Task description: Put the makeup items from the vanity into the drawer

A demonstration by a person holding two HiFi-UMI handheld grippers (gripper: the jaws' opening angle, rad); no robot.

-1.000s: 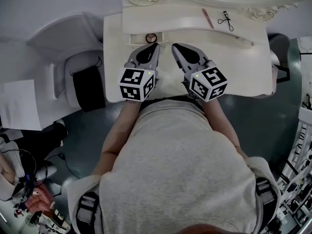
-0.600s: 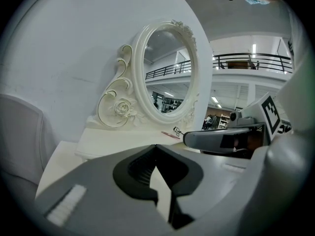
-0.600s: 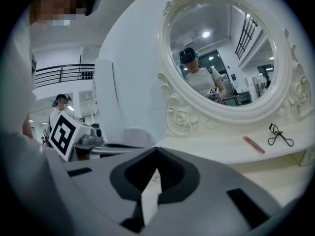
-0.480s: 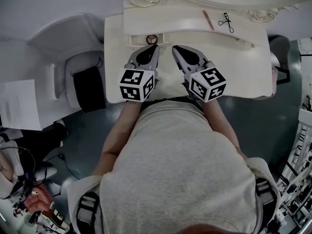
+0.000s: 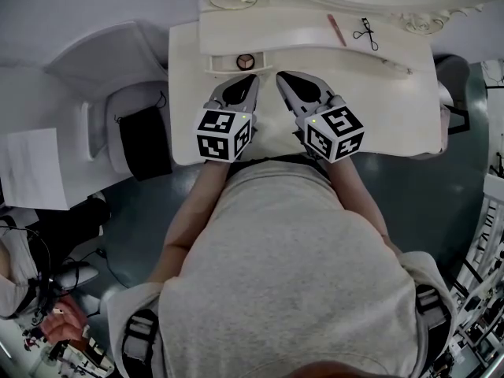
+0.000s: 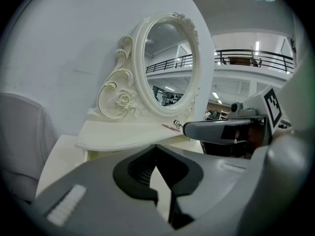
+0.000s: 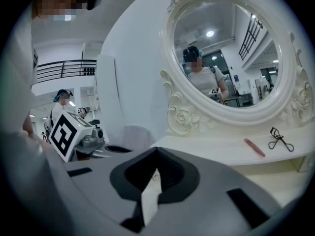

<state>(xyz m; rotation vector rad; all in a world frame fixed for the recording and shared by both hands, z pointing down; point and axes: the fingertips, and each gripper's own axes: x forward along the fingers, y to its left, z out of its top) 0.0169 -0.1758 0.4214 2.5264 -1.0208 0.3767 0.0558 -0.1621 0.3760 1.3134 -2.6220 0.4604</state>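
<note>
Jaws on both the left gripper (image 5: 253,75) and the right gripper (image 5: 280,75) are pressed together with nothing in them. Their tips aim at the ring pull (image 5: 245,61) of the drawer (image 5: 224,63) (a parked pose, we judge, since neither reaches for makeup). The items sit well to the right on the raised shelf (image 5: 283,31) of the vanity (image 5: 394,109). A pink stick (image 5: 336,30) and an eyelash curler (image 5: 365,35) both lie flat, long axes roughly front to back, the stick's near end skewed slightly right.
</note>
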